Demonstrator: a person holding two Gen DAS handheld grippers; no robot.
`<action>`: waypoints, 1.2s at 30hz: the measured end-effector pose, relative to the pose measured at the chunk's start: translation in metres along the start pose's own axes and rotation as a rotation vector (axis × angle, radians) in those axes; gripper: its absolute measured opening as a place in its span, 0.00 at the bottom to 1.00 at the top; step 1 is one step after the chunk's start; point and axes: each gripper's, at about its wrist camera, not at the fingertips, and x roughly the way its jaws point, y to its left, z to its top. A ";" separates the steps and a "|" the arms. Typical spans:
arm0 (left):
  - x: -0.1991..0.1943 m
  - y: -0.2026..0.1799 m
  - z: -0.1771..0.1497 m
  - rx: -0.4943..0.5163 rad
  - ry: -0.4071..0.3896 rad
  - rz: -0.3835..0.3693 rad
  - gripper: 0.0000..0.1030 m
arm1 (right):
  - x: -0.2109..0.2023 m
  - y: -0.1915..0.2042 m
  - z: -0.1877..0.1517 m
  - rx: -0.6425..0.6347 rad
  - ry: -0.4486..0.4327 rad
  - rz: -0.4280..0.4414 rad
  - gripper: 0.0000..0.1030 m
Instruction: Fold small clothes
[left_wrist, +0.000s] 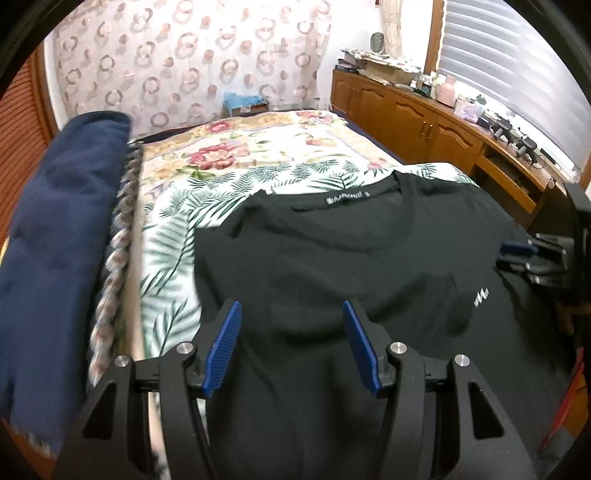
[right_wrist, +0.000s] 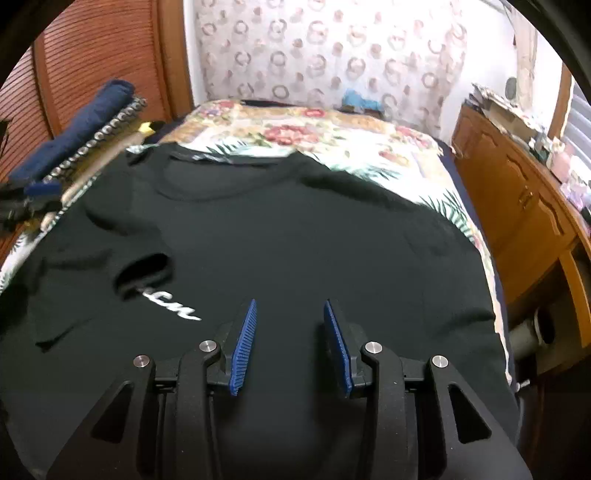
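A black T-shirt (left_wrist: 332, 258) lies spread on the bed, collar and neck label (left_wrist: 347, 199) at the far side. It has a small white logo (left_wrist: 480, 297). My left gripper (left_wrist: 291, 306) hovers open over the shirt's left part with nothing between its blue pads. In the right wrist view the same T-shirt (right_wrist: 295, 229) fills the middle. One sleeve (right_wrist: 144, 269) is folded inward and partly covers the white logo (right_wrist: 173, 312). My right gripper (right_wrist: 290, 302) is open above the cloth, and its pads hold nothing.
A folded navy garment (left_wrist: 62, 229) and a patterned one (left_wrist: 118, 236) lie along the bed's left edge. Under the shirt lie a leaf-print sheet (left_wrist: 177, 236) and a floral bedspread (left_wrist: 240, 147). Wooden cabinets (left_wrist: 424, 122) stand on the right.
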 end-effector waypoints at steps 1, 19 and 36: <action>0.007 0.001 0.006 -0.001 0.011 0.002 0.54 | 0.002 -0.002 -0.001 0.004 0.005 0.002 0.37; 0.051 0.023 0.018 -0.028 0.118 0.011 0.08 | 0.007 -0.008 -0.004 0.026 -0.015 0.043 0.39; -0.012 0.073 0.050 -0.053 -0.054 0.242 0.02 | 0.008 -0.012 -0.003 0.041 -0.019 0.066 0.39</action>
